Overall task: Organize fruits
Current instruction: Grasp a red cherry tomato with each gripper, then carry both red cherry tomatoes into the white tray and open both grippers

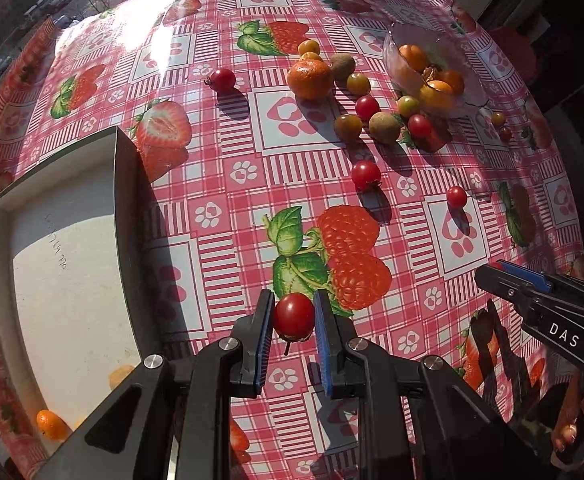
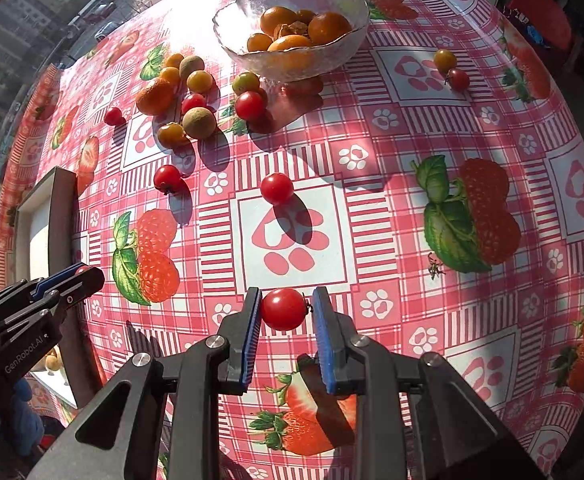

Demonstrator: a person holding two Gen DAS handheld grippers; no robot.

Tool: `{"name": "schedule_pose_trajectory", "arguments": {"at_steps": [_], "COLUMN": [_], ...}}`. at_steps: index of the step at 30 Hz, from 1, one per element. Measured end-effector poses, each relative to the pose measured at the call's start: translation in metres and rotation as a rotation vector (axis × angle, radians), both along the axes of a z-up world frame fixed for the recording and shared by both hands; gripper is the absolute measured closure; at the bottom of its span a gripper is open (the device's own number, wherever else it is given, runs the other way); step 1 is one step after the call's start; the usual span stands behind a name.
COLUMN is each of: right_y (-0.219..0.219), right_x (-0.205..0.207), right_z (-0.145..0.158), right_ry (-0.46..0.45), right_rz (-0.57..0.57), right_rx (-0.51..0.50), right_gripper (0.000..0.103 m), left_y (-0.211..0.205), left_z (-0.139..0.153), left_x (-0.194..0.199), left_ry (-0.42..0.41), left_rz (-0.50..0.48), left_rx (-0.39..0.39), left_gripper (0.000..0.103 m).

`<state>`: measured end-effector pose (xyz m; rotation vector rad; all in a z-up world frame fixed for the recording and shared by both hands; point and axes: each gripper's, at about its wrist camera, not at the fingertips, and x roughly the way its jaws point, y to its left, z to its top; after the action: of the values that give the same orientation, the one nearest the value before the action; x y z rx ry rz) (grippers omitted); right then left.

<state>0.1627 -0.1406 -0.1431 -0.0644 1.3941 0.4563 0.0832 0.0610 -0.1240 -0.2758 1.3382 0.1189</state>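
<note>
Your left gripper [image 1: 293, 316] pinches a red tomato [image 1: 294, 316] over the cloth [image 1: 227, 184] beside the tray [image 1: 125, 168], whose near end is cut off by the frame and hidden behind the gripper, with faint writing on its floor too small to read. Your right gripper [image 2: 283, 309] pinches another tomato [image 2: 283, 309] near the table's middle. Its side reads "DAS" in the left view; the left one's reads "GenRobot.AI".
</note>
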Motion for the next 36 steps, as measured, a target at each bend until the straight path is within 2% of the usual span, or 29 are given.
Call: {"name": "schedule_pose_trajectory", "arguments": {"at_steps": [3, 12, 21, 36], "right_y": [0.002, 0.056, 0.118, 0.228], "right_x": [-0.006, -0.022, -0.053, -0.103], "right_z": [0.004, 0.011, 0.022, 0.027], "right_ry": [0.003, -0.007, -0.022, -0.001], "right_rz": [0.007, 0.078, 0.187, 0.360], "right_rx": [0.000, 0.007, 0.030, 0.059], "right_gripper": [0.075, 0.075, 0.075, 0.075], "left_y": [0.007, 0.036, 0.083, 0.160], "left_z": [0.008, 0.017, 0.025, 0.001], "left_x": [-0.014, -0.037, -0.073, -0.125], "left_ry": [-0.007, -0.025, -0.043, 0.005], "left_rz": [0.016, 0.087, 0.172, 0.305], "left_rx": [-0.004, -0.001, 0.022, 0.056], "left_gripper": [0.082, 0.082, 0.082, 0.082]}}
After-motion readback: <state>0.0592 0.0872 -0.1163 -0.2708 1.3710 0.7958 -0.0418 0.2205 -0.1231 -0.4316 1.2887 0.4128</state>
